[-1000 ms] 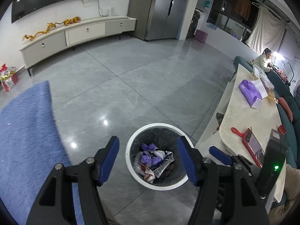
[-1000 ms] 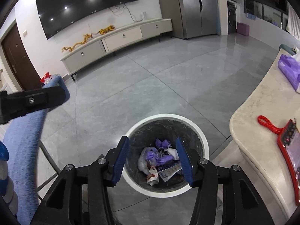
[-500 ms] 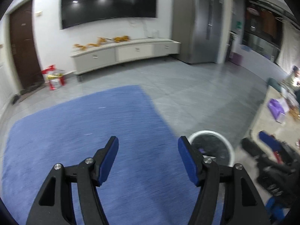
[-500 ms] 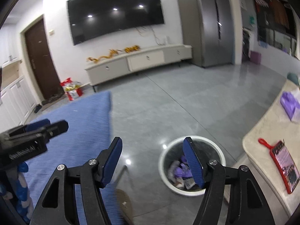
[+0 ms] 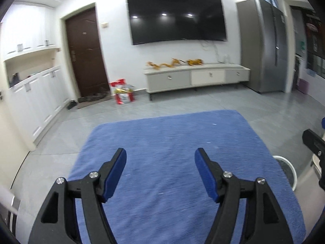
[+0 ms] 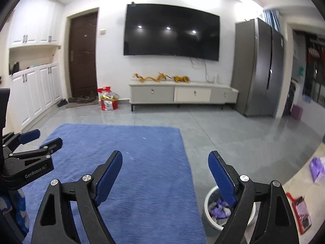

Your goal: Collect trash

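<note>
The trash bin [image 6: 211, 213] is sitting on the grey floor at the blue rug's [image 6: 132, 162] right edge, beside the pale counter [image 6: 300, 181], with purple and white wrappers [image 6: 220, 209] lying inside it (my right finger is covering part of the rim). My right gripper [image 6: 165, 170] is hanging over the rug, its jaws having just been opening wide, nothing between them. My left gripper [image 5: 160, 170] is likewise spreading, empty, over the rug, facing the TV [image 5: 176, 18] and cabinet [image 5: 195, 77].
</note>
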### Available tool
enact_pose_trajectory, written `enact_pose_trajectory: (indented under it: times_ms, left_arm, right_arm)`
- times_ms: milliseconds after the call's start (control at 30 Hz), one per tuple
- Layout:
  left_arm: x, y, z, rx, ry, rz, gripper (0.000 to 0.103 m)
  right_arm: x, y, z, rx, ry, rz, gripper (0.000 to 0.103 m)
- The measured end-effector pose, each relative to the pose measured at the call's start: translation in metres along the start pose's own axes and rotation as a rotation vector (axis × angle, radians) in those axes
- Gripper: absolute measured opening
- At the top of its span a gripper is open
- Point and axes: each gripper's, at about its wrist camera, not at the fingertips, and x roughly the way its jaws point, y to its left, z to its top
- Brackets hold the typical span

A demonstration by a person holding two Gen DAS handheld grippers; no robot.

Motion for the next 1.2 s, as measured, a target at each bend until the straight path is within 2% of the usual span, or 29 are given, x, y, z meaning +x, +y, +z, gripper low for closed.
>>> enact_pose_trajectory:
  times_ms: [167,500,833,1200]
  left_arm:
    - [-0.022,0.034,-0.004,-0.03,-0.049,0.07,0.077]
    - [-0.066,0.061,-0.002,-0.054,-0.178,0.167,0.094]
    - [-0.074,0.071,-0.005,-0.095,-0.197,0.135,0.095]
    - [-0.076,0.066,-0.006,-0.093,-0.198,0.117,0.095]
  right_arm:
    - [-0.021,0.032,0.007,-0.045,-0.039,0.011,0.092]
    - [-0.049,0.059,0.023,-0.11,-0.108,-0.031,0.099]
    - [-0.052,0.062,0.028,-0.121,-0.108,-0.049,0.1]
    - [-0.051,0.056,0.027,-0.107,-0.096,-0.055,0.101]
